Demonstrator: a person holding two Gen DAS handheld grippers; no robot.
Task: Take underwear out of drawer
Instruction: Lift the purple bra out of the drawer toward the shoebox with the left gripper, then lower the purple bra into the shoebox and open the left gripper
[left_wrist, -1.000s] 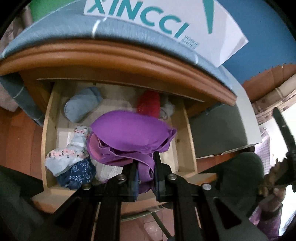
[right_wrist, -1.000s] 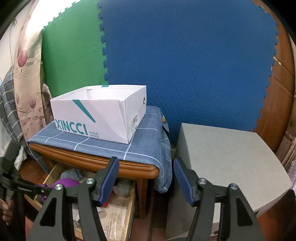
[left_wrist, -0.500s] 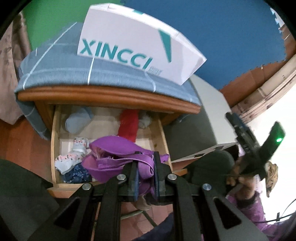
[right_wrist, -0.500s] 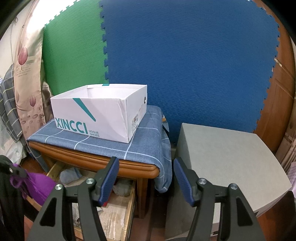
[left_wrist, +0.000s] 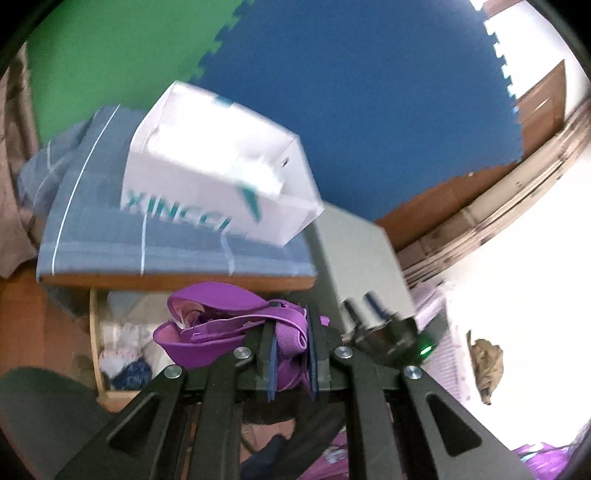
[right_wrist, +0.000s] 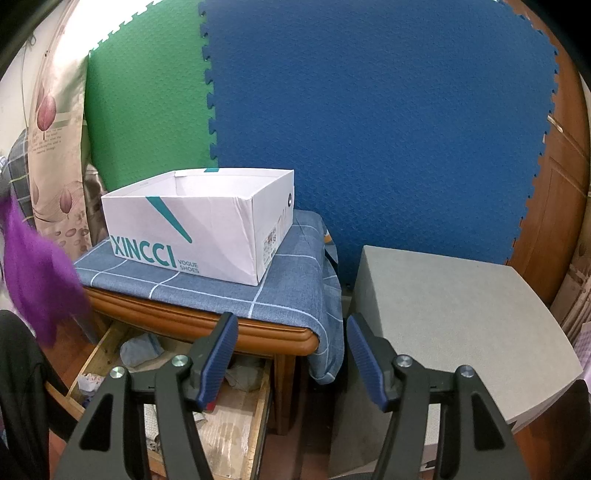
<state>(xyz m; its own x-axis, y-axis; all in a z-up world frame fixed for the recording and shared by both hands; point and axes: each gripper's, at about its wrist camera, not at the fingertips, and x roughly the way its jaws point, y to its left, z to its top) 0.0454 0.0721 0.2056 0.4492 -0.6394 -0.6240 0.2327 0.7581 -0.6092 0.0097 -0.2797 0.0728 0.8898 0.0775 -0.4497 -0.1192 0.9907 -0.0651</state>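
The left gripper (left_wrist: 290, 354) pinches the purple underwear (left_wrist: 221, 328), a bunched stretchy garment lifted above the open wooden drawer (right_wrist: 236, 421). The right gripper (right_wrist: 288, 354) stands half open, holding nothing. Only its view shows the drawer's bare plank floor. A white shoebox (right_wrist: 199, 229) sits on a checked blue cloth (right_wrist: 288, 291) before foam wall mats (right_wrist: 369, 129).

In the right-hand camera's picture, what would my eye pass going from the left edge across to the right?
Purple underwear → white shoe box on the blue checked cloth → grey cabinet top → wooden door.
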